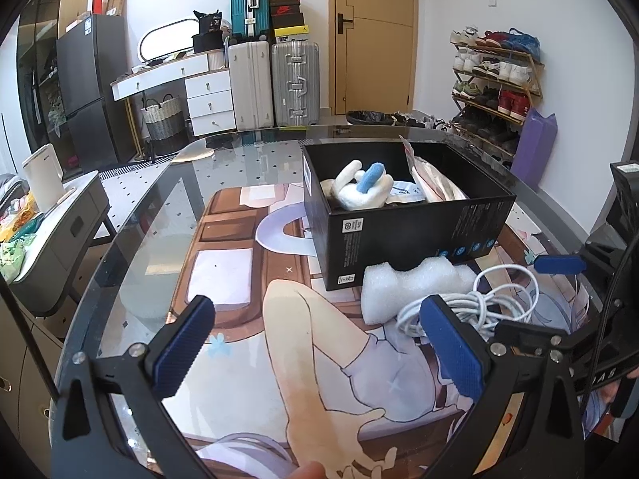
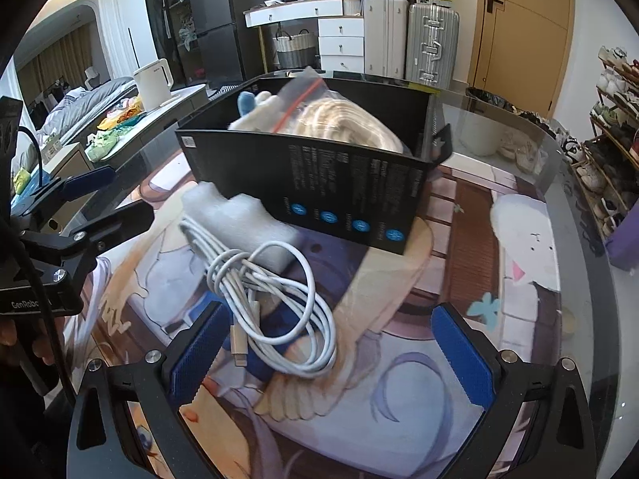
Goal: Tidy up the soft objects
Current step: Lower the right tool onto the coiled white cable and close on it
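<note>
Left gripper (image 1: 319, 343) level over mat, jaws wide, nothing held, right gripper (image 2: 327, 351) tilted downward, jaws wide, empty, cable (image 2: 275, 299) at 11 o'clock, box (image 2: 319, 183) at 12 o'clock

1. This is a home, a lived-in bedroom or studio room, with a wooden door (image 1: 373, 36) in the far wall.
2. Left of the door stand suitcases (image 1: 295, 84) with shoe boxes (image 1: 285, 14) stacked on top.
3. Right of the door, a shoe rack (image 1: 495, 84) is crowded with sneakers.
4. Further left of the door sit a white dresser (image 1: 207, 97) with drawers, an oval mirror (image 1: 169, 40), a woven laundry basket (image 1: 163, 117) and a dark fridge (image 1: 94, 84).
5. Far left of the door, a bed (image 2: 84, 103) with grey bedding shows in the right wrist view.
6. A glass counter (image 1: 167, 183) covering an anime-print mat fills the foreground in front of the door.
</note>
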A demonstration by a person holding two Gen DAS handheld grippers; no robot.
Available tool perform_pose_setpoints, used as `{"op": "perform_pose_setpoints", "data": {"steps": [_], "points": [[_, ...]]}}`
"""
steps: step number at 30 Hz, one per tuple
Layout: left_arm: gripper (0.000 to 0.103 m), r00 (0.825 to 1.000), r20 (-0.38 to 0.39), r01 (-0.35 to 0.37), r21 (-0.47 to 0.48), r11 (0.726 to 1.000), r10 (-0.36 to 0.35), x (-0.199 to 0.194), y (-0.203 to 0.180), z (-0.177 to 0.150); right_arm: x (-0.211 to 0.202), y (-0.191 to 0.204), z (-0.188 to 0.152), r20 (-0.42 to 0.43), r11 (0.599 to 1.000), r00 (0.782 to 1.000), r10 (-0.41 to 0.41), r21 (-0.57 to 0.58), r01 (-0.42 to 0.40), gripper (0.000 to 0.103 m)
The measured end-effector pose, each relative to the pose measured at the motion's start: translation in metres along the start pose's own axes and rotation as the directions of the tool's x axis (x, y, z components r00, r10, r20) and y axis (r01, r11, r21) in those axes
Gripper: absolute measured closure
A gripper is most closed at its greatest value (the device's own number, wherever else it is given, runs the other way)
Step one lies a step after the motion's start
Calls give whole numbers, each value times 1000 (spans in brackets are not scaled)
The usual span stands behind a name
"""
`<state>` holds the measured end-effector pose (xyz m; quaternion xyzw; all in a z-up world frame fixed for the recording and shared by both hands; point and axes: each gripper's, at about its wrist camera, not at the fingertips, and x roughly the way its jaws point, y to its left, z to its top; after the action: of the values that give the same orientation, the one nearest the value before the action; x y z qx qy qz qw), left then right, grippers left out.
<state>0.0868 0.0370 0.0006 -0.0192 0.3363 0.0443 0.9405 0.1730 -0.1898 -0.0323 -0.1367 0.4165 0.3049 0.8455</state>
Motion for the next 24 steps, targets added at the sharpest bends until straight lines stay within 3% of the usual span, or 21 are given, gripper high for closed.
{"op": "perform_pose_setpoints", "data": {"steps": [18,24], "points": [[0,1000,-22,-4,16,1000,4,3,-5,-2,-5,-38,-7,-21,996,997,-78,38,79,1],[0,1000,-26,-1,19,1000,2,4,-6,-2,-10,-34,-7,-2,998,999,42,41,-42,1]]}}
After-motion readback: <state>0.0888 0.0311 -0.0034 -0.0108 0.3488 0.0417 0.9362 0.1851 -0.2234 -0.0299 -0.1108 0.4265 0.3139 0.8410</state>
